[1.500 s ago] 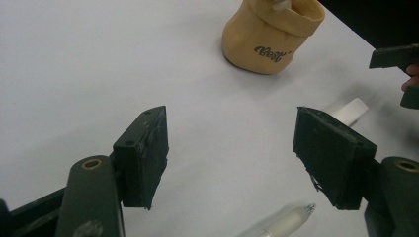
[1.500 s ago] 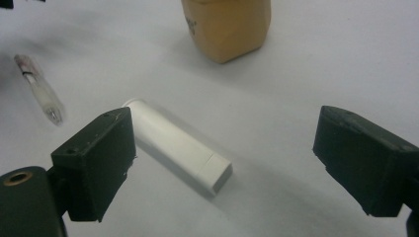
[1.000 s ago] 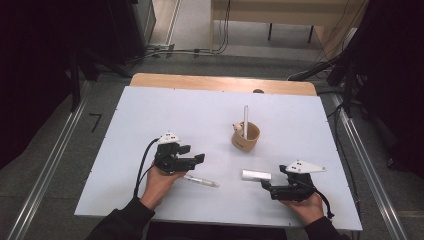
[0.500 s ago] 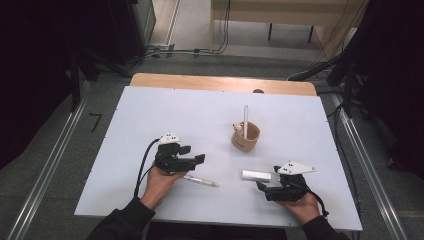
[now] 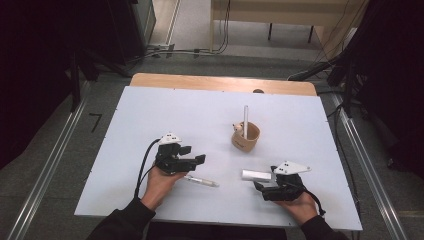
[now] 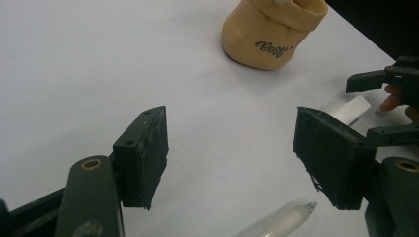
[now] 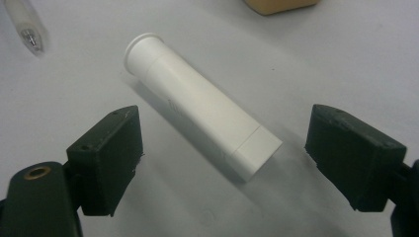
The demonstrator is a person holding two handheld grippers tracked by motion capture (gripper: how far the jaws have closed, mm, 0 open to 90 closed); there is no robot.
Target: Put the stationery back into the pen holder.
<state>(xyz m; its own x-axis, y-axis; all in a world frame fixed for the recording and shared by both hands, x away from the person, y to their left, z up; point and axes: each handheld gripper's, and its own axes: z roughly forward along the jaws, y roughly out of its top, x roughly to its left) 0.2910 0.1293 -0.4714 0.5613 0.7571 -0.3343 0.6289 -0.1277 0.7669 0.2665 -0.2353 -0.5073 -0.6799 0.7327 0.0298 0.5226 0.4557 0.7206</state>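
Note:
A white plastic tube (image 5: 256, 175) (image 7: 197, 118) lies flat on the pale table (image 5: 150, 120). My right gripper (image 5: 262, 180) (image 7: 225, 128) is open, and the tube's near end lies between its jaws, untouched. Those jaws have just been closing a little. My left gripper (image 5: 194, 154) (image 6: 232, 133) is open and empty above the table. A clear pen (image 5: 200, 181) (image 6: 281, 222) lies just below it. A tan fabric cup (image 5: 245, 136) (image 6: 272, 32) stands further back and holds an upright white stick (image 5: 245, 117).
The left gripper view shows the right gripper's jaws (image 6: 390, 98) and the tube (image 6: 346, 108) at the far right. A wooden strip (image 5: 220, 82) borders the table's far edge. Dark equipment and cables stand beyond the table.
My right gripper has edged left toward the tube, and its jaws have narrowed slightly. The left hand, the pen and the cup have not moved.

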